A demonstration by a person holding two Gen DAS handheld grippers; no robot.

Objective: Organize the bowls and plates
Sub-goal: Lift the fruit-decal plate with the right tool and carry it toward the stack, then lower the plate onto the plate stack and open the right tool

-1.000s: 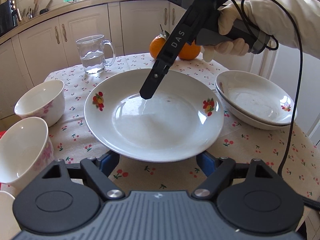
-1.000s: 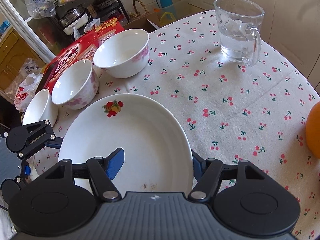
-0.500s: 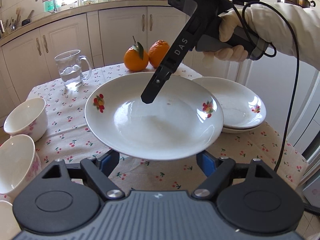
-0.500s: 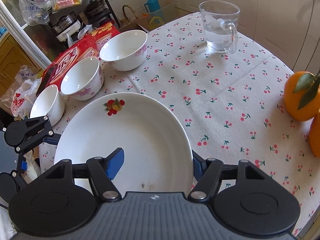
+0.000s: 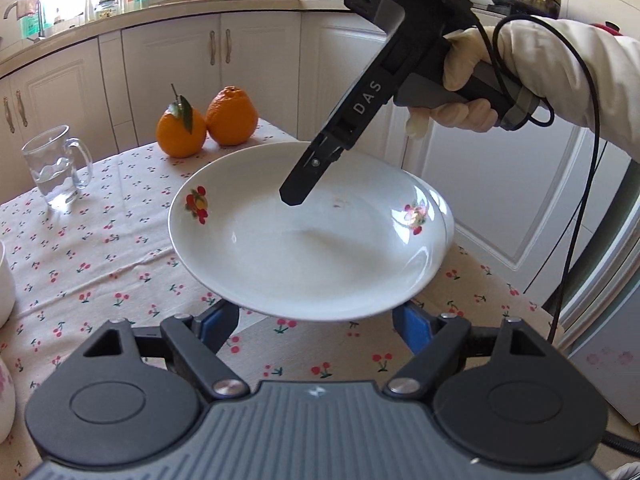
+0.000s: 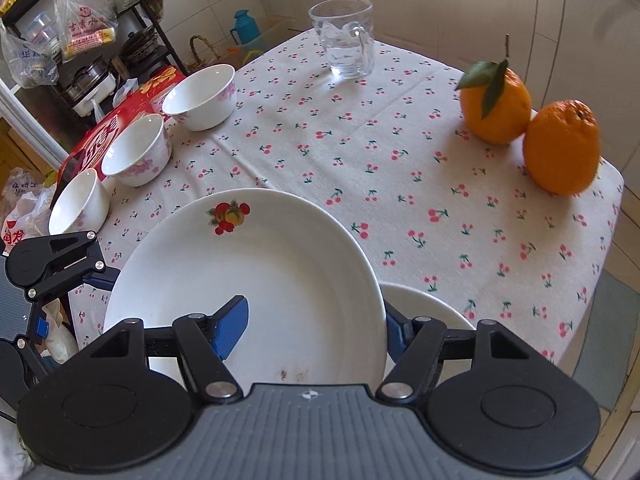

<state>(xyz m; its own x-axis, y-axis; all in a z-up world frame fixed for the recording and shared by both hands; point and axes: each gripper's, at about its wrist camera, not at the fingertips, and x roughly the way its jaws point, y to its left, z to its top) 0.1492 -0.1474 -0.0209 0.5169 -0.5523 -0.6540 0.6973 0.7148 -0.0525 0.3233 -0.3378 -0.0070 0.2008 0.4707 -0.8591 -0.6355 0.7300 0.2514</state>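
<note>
A white deep plate (image 5: 308, 244) with fruit prints hangs in the air over the stacked plates (image 5: 448, 216) at the table's right side; it also shows in the right wrist view (image 6: 256, 280). My right gripper (image 6: 312, 332) is shut on its rim, one finger (image 5: 316, 164) inside the plate. My left gripper (image 5: 316, 320) is open, its blue pads (image 5: 216, 320) wide apart below the plate's near edge. The stack's rim (image 6: 424, 304) peeks out under the held plate. Three white bowls (image 6: 200, 96) stand in a row at the left.
A glass mug (image 6: 348, 40) with water stands at the far edge. Two oranges (image 6: 560, 144) sit at the right corner of the cherry-print tablecloth (image 6: 360, 152). A red box (image 6: 104, 136) lies behind the bowls. Kitchen cabinets (image 5: 172, 72) stand beyond the table.
Both grippers have carried the plate to the right, from the table's middle to above the stacked plates, which it now mostly covers. The bowls have slid out of the left view.
</note>
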